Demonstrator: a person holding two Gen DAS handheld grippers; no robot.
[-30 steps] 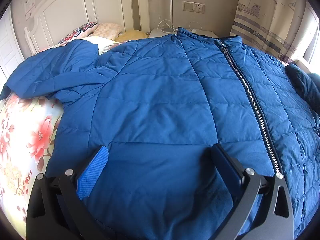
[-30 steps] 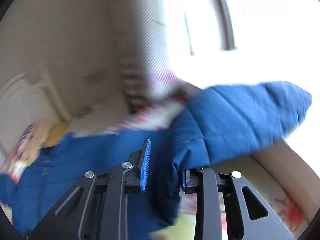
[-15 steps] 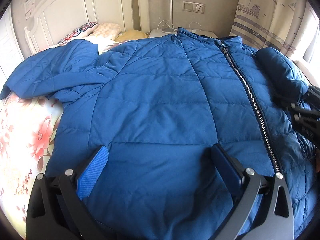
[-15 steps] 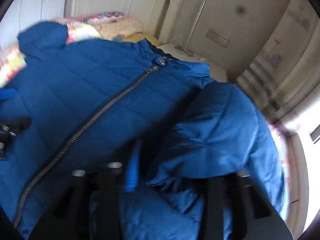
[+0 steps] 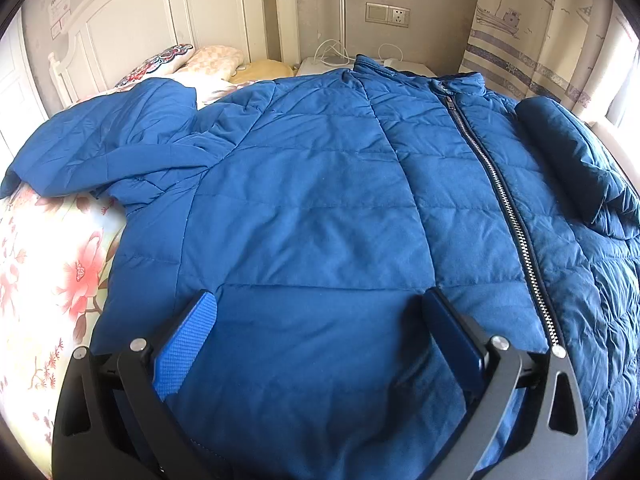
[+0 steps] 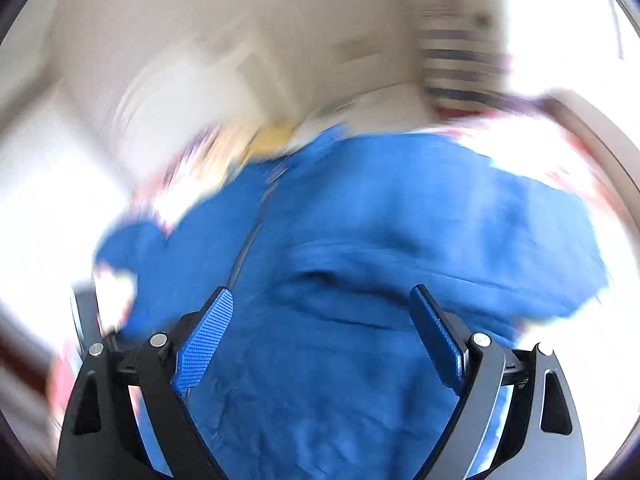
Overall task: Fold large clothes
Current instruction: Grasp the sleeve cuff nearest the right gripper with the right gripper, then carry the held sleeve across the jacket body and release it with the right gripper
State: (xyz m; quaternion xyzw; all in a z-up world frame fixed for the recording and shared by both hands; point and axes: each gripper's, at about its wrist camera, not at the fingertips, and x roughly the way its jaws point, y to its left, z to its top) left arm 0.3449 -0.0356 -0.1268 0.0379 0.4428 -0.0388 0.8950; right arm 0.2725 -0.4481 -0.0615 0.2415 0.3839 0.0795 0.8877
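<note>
A bed (image 5: 48, 280) with a floral sheet carries a blue quilted jacket (image 5: 320, 208) spread zip-side up across most of the frame. One sleeve (image 5: 108, 148) stretches toward the left edge; the other (image 5: 572, 160) lies folded over the jacket at right. Pillows (image 5: 188, 62) rest at the upper left by the white headboard (image 5: 160, 12).

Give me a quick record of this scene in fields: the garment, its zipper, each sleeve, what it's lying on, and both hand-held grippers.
garment: blue quilted jacket, spread front-up
zipper: zipper, closed along the visible front
sleeve on image left: left-side sleeve, lying out over the floral bedsheet
sleeve on image right: right-side sleeve, folded in onto the jacket body
left hand-held gripper: left hand-held gripper, open over the hem area
right hand-held gripper: right hand-held gripper, jaws opening, nothing pinched; view blurred
</note>
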